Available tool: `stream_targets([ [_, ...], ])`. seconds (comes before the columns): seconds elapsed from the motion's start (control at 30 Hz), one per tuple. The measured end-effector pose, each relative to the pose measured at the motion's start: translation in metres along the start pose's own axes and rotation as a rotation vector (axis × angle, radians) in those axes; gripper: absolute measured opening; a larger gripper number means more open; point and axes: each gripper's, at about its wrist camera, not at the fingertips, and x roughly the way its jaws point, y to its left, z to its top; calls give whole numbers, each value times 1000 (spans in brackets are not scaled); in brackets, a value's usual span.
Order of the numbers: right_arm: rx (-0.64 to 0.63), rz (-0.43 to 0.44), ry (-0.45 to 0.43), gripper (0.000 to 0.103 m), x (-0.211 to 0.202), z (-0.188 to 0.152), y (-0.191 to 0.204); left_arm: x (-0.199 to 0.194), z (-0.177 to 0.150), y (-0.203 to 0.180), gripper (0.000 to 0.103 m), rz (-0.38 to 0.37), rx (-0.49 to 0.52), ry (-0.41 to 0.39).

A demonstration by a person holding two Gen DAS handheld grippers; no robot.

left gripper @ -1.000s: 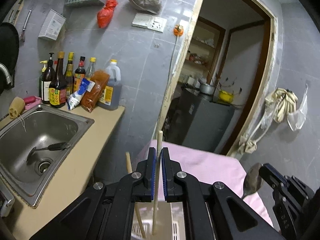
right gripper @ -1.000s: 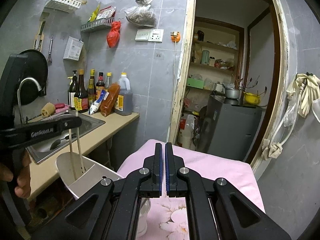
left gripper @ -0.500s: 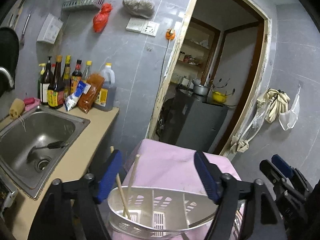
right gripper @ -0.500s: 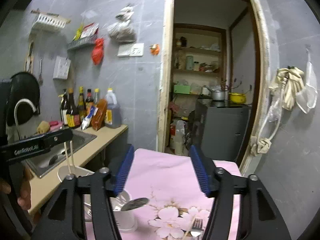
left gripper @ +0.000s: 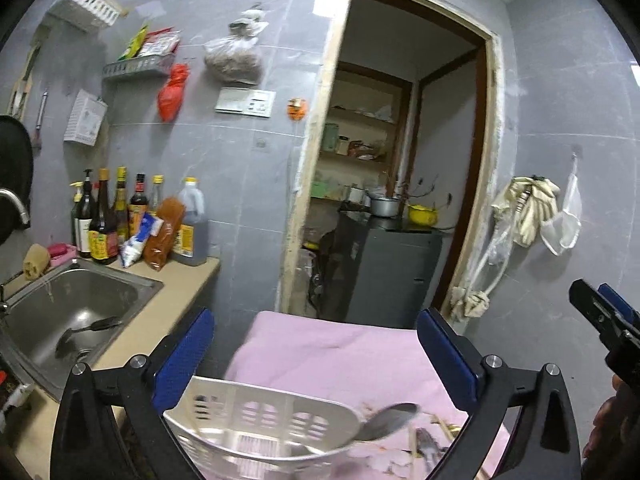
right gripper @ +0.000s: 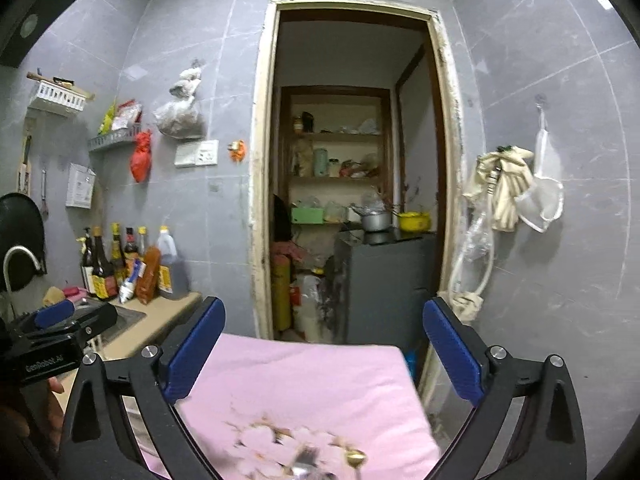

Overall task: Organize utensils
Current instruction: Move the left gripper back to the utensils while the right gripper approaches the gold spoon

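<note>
White plastic utensil caddy (left gripper: 256,420) at bottom centre of left wrist view, on pink cloth (left gripper: 340,356). Metal spoon (left gripper: 384,424) leans over caddy's right rim, bowl up. Left gripper (left gripper: 316,356) wide, jaws opening, nothing gripped; caddy low between its blue pads (left gripper: 180,364). Right gripper (right gripper: 320,356) wide, jaws opening, empty above floral cloth (right gripper: 304,392). Blurred fork (right gripper: 304,462) and gold spoon (right gripper: 354,458) at bottom edge of right wrist view. Steel sink (left gripper: 76,312) at lower left.

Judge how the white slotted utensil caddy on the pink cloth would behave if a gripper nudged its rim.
The caddy looks like thin perforated plastic, so probably light and easily slid. A spoon leaning over its rim may make it tip that way. The pink cloth beneath might bunch rather than let it glide.
</note>
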Motion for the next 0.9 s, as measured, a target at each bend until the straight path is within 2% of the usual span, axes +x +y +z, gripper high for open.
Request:
stream_targets([
  [0.27, 5, -98, 114, 98, 11, -30, -59, 7, -29, -54, 102, -84, 40, 58],
  [0.37, 21, -104, 165, 98, 19, -46, -79, 12, -39, -72, 102, -109, 56, 70],
  [0.53, 44, -90, 243, 98, 34, -77, -102, 25, -61, -92, 102, -127, 69, 107],
  [0.7, 65, -51, 334, 98, 52, -116, -114, 41, -85, -104, 102, -107, 91, 151],
  [0.8, 75, -36, 382, 98, 63, -135, -117, 43, -96, -116, 102, -77, 179, 132],
  [0.9, 89, -16, 405, 97, 71, -147, -121, 51, -104, -127, 102, -108, 236, 177],
])
